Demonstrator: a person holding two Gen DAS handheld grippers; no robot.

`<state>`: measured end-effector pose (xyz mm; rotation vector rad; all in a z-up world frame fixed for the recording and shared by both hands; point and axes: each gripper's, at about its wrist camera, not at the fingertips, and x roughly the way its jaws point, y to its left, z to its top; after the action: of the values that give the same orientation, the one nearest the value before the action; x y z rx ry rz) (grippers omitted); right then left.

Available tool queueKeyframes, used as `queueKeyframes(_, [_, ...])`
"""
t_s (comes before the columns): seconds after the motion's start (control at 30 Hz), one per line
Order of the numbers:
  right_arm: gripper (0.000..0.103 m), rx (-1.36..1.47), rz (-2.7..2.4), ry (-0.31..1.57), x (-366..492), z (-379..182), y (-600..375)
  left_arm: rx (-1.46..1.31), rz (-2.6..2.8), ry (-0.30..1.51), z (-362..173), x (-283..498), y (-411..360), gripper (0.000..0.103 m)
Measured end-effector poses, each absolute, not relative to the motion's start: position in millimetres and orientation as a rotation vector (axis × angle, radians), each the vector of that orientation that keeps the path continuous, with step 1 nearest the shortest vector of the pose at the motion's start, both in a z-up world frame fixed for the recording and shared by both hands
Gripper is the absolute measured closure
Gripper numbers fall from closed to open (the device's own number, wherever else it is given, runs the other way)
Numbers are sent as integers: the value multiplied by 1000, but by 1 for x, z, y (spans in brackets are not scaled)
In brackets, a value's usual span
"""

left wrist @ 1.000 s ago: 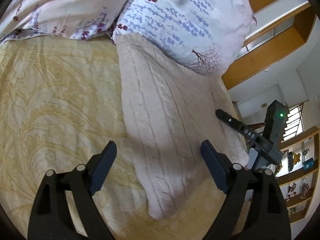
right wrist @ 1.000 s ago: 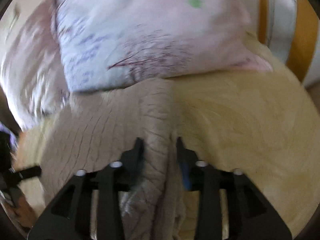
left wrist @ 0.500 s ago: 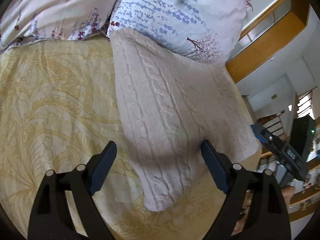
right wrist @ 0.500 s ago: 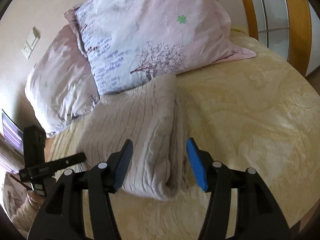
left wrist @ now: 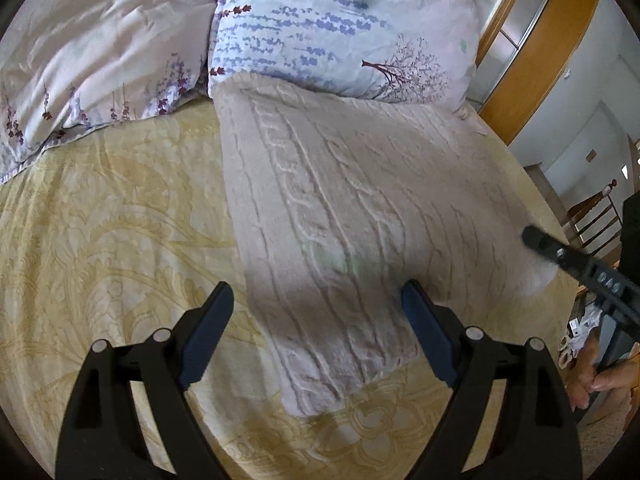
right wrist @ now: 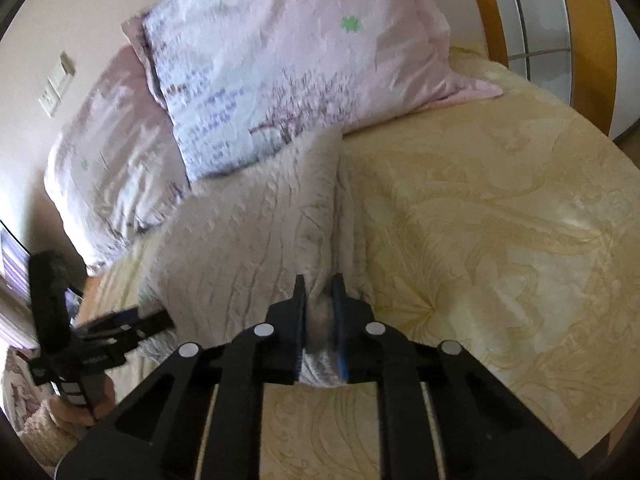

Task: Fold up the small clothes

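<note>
1. Cream cable-knit sweater [left wrist: 360, 216] lies folded into a long strip on the yellow patterned bedspread [left wrist: 100, 220], its far end touching the floral pillow [left wrist: 340, 28]
2. Half a second ago the right gripper [right wrist: 319, 300] stood open over the near edge; now its jaws are nearly closed, pinching that edge
3. Left gripper [left wrist: 316, 320] hovers wide open above the near end, holding nothing
4. That fresh grip suggests the next fold is about to start
</note>
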<state>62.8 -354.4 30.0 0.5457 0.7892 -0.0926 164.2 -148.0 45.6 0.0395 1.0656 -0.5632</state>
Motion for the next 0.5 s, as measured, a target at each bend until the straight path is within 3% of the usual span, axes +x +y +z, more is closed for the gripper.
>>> queueKeyframes(0.13, [91, 536, -102, 746, 55, 39, -354, 44, -576, 1069, 44, 161, -149, 17])
queueKeyframes(0.5, [88, 559, -164, 872, 62, 3, -368, -63, -666, 1170, 32, 160, -139, 20])
